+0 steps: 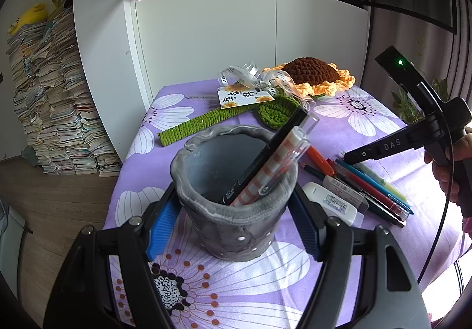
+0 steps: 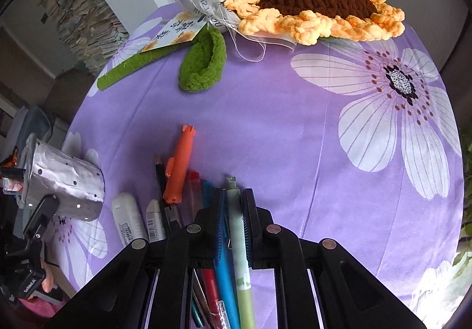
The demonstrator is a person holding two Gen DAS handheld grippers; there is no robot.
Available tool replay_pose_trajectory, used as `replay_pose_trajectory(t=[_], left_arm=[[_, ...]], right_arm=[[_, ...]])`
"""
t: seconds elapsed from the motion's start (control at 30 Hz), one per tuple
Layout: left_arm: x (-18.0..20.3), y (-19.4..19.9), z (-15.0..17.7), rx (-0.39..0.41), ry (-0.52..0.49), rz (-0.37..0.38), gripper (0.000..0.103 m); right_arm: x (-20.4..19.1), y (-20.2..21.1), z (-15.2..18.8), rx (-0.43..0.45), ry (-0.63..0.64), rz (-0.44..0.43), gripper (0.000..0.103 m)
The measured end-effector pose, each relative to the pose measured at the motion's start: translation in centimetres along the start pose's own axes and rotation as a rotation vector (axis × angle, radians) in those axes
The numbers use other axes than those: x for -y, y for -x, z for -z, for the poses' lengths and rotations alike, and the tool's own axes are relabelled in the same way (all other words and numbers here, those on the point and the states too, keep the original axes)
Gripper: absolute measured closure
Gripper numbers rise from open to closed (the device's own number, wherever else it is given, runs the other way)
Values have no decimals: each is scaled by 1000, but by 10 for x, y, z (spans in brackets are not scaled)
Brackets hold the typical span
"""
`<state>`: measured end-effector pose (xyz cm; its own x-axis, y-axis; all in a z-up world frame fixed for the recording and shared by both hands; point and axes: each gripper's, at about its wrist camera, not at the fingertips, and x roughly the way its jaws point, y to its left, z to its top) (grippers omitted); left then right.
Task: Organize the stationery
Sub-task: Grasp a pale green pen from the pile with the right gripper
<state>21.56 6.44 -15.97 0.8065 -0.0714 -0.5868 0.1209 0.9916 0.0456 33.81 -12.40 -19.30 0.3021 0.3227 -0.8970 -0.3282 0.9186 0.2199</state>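
A grey pen pot (image 1: 236, 205) stands on the purple floral cloth, with a black pen (image 1: 265, 158) and an orange-checked clear tube (image 1: 274, 164) leaning in it. My left gripper (image 1: 236, 225) is shut on the pot, blue pads on both sides. The pot also shows in the right wrist view (image 2: 65, 184) at the left. My right gripper (image 2: 234, 211) is shut on a pale green pen (image 2: 237, 228), low over the row of pens on the cloth. In the left wrist view the right gripper (image 1: 351, 156) sits over those pens (image 1: 374, 190).
An orange cutter (image 2: 178, 169), a pencil, red and blue pens and two white erasers (image 2: 128, 217) lie beside the pot. A crochet sunflower (image 2: 318, 4) with green stem (image 2: 129, 69), leaf and ribbon tag lies at the back. Book stacks (image 1: 56, 99) stand left of the table.
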Motion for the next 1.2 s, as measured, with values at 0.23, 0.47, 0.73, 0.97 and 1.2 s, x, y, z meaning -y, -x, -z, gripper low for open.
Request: replay_pose_trajectory(t=[0.23,0.47,0.73,0.97,1.2], left_arm=[[0,0,-1,-2,2,1,32],[0,0,-1,-2,1,1,32],[-1,0,-1,-2,2,0,32],[-1,0,0,-1,3,3,32],[-1,1,-1,1,11,13,32]], right_arm=[[5,2,-2,-15,2,75,93],[21,13,4,-3,-50,39,93],[15,5,-1,-28,-45,48,93],[13,2,-5,-55,-26,64,93],[-1,-3,-8,-70,29,123,93]])
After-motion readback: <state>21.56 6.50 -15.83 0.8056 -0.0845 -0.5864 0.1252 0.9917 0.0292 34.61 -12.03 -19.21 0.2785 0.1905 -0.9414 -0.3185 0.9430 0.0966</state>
